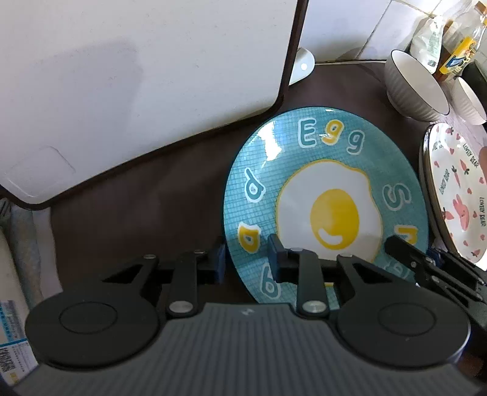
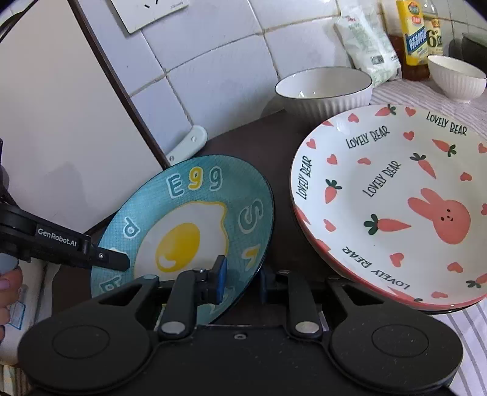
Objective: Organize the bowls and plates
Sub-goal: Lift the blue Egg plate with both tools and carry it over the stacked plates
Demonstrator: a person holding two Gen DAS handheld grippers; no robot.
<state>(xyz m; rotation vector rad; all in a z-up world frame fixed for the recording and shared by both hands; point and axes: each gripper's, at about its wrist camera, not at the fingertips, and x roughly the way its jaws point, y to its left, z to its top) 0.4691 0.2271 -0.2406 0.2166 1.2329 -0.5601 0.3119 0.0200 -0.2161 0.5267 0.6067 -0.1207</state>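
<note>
I see both clamped on egg plate (image 1: 322, 195) rim: left gripper (image 1: 246, 259), right gripper (image 2: 240, 278) | right view only: "GenRobot.AI" | beside: "LOVELY BEAR" plate (image 2: 395, 195)

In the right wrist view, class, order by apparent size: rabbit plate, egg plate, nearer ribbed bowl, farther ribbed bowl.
1. rabbit plate
2. egg plate
3. nearer ribbed bowl
4. farther ribbed bowl
Nearness to the camera skews all of these, so true sizes stay unsure.

A white board (image 1: 137, 85) leans on the tiled wall (image 2: 213, 70) (1 socket (image 2: 149, 12) above), with 2 bottles (image 2: 417, 33) nearby.
</note>
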